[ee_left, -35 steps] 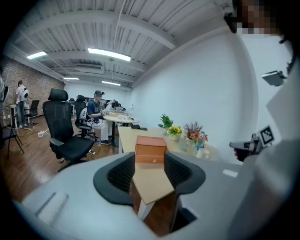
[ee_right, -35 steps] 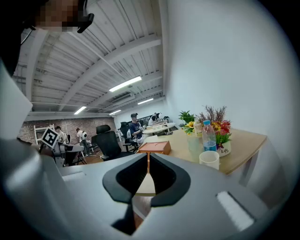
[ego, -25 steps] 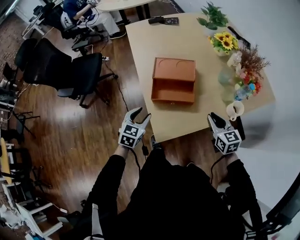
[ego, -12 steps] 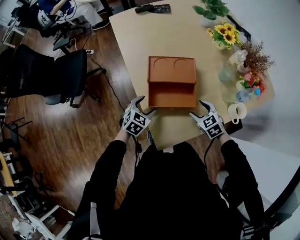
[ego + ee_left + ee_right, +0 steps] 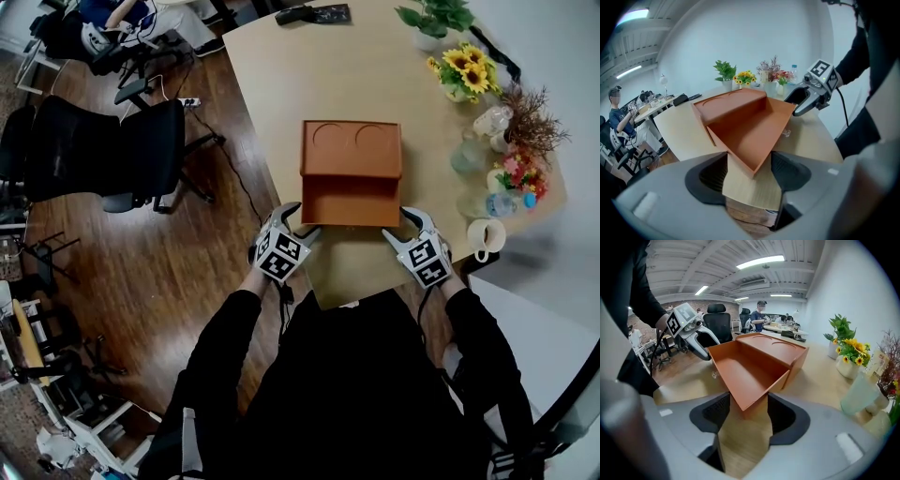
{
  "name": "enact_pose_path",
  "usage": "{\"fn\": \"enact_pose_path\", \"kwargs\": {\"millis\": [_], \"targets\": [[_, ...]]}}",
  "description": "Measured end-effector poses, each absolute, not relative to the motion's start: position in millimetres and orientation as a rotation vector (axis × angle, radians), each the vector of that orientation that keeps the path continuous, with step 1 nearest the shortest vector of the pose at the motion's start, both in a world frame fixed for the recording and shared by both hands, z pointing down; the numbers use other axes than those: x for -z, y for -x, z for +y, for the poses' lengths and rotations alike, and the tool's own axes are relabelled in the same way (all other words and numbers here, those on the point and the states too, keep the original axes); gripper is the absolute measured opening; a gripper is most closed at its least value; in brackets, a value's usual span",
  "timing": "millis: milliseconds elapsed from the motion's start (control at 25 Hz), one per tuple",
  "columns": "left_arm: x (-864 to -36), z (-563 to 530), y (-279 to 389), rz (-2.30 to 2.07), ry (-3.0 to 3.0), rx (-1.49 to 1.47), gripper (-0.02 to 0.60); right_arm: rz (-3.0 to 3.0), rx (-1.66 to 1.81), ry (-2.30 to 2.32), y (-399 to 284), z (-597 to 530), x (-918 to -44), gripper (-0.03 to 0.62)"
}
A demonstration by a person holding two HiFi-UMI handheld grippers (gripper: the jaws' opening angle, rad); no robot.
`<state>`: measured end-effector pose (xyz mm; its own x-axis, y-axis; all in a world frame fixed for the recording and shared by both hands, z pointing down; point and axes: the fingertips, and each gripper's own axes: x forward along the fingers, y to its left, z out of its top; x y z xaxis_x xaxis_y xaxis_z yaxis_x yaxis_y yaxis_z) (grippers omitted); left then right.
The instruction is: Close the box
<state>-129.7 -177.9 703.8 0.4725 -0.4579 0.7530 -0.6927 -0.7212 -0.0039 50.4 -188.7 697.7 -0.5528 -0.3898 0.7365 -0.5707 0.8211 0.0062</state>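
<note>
The left claw sits at the near-left corner of the drawer. Its jaws are about half apart and closing, with that corner between them, but the pads do not press on it yet. It has hold of nothing.

The box stands in the middle of the tabletop, close to the near edge. Its drawer is slid out toward the person, so the box is not yet closed.

The right claw mirrors the left at the near-right corner. Its jaws are also half apart and closing around the corner, and they are not clamped on it either.

The step in hand looks like the set-up for a two-sided push. To do it well:
- A hard pinch is probably not needed — contact on both front corners should be enough to drive the drawer in.
- Keep the two claws level and move them away from the near edge at the same pace. If one side leads, the drawer is likely to skew and jam.
- Push along the tabletop, not downward. The shell looks light and may slide toward the far edge, so go slowly and watch whether the drawer moves into it or the whole box travels.
- Hold the right elbow in — a mug stands just beside that claw at the right edge.
</note>
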Motion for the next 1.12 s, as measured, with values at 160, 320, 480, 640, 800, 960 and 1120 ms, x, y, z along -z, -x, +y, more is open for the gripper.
{"fn": "enact_pose_path", "kwargs": {"millis": [160, 320, 480, 640, 800, 960, 1120], "targets": [[-698.2, -198.3, 136.9, -0.983, -2.422, -1.112, 0.265, -2.226, -0.336, -0.732, -43.9, -204.3, -691.9, 0.256], [-700.0, -217.0, 139.4, -0.979, -2.415, -1.126, 0.265, -2.203, -0.329, -0.745, -41.5, -223.2, -693.8, 0.256], [-700.2, -236.8, 138.7, -1.021, -2.401, -1.117, 0.265, -2.188, -0.333, -0.780, -41.5, -243.3, -694.6, 0.253], [-699.6, -244.1, 138.6, -1.044, -2.394, -1.113, 0.265, -2.204, -0.353, -0.800, -40.0, -251.8, -693.0, 0.252], [-698.8, -241.7, 146.3, -1.111, -2.401, -1.144, 0.269, -2.224, -0.360, -0.775, -39.2, -247.9, -696.7, 0.349], [-701.8, -248.7, 153.6, -1.082, -2.480, -1.170, 0.364, -2.196, -0.277, -0.681, -39.0, -251.9, -705.3, 0.446], [-708.0, -260.0, 144.7, -0.914, -2.516, -1.230, 0.394, -2.203, -0.219, -0.635, -33.0, -264.6, -702.9, 0.456]]}}
